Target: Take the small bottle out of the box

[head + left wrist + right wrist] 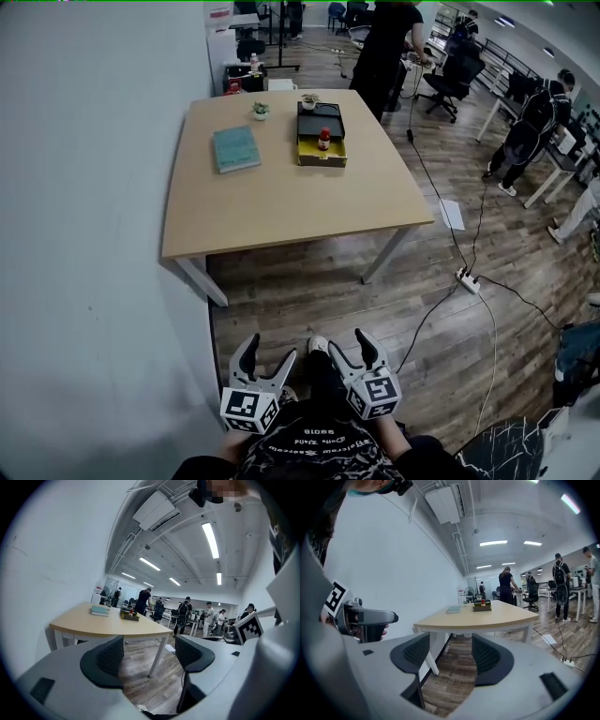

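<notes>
Far off at twelve o'clock, the bottle (324, 139) stands in the box (322, 160): probably light, rigid, slick; grip its body. Left gripper (269, 354) and right gripper (352, 349) gape, empty.

Left tongs (270, 349), right tongs (349, 343): black-tipped; marker cubes (248, 410); printed shirt (309, 452)

I hold two grippers: one left gripper (270, 349) and one right gripper (348, 344). One surface (281, 206) carries one box (322, 157) with one small bottle (324, 140) inside, one teal book (234, 148), and two pots: a small pot (261, 110) and a second small pot (309, 101).
</notes>
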### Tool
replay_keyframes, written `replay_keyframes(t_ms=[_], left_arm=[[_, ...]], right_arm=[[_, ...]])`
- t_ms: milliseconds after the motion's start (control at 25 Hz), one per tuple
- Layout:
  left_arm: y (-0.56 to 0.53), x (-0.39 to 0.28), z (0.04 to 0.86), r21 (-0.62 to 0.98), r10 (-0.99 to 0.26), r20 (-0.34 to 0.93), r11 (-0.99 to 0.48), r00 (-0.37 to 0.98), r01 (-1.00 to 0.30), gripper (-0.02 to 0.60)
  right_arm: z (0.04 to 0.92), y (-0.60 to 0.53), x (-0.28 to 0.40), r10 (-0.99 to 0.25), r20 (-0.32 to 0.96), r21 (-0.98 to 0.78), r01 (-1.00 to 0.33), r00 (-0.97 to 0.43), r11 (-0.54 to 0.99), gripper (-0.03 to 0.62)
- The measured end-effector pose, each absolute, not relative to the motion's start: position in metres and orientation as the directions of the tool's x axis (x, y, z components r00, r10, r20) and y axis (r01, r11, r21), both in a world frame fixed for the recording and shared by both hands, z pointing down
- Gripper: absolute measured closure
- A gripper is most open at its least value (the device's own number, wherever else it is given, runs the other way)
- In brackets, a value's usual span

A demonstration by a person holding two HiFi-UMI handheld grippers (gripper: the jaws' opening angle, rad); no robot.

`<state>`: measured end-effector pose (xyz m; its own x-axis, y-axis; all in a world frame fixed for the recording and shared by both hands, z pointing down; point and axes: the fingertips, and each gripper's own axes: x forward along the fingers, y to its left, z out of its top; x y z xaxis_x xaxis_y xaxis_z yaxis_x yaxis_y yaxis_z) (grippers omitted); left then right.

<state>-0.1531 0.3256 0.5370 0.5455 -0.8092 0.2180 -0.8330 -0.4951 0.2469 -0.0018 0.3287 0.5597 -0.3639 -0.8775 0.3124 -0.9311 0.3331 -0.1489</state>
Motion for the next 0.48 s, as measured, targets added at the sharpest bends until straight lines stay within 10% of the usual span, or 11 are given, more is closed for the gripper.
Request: replay_keyframes(t_ms=[480], left_arm=[[0.242, -0.122, 0.544, 0.225, -0.808, 0.252, -0.486, 0.532, -0.845, 0.227]], right_arm=[[0.564, 0.233, 0.023, -0.859, 0.310, -0.155, -0.913, -0.407, 0.376, 0.301]])
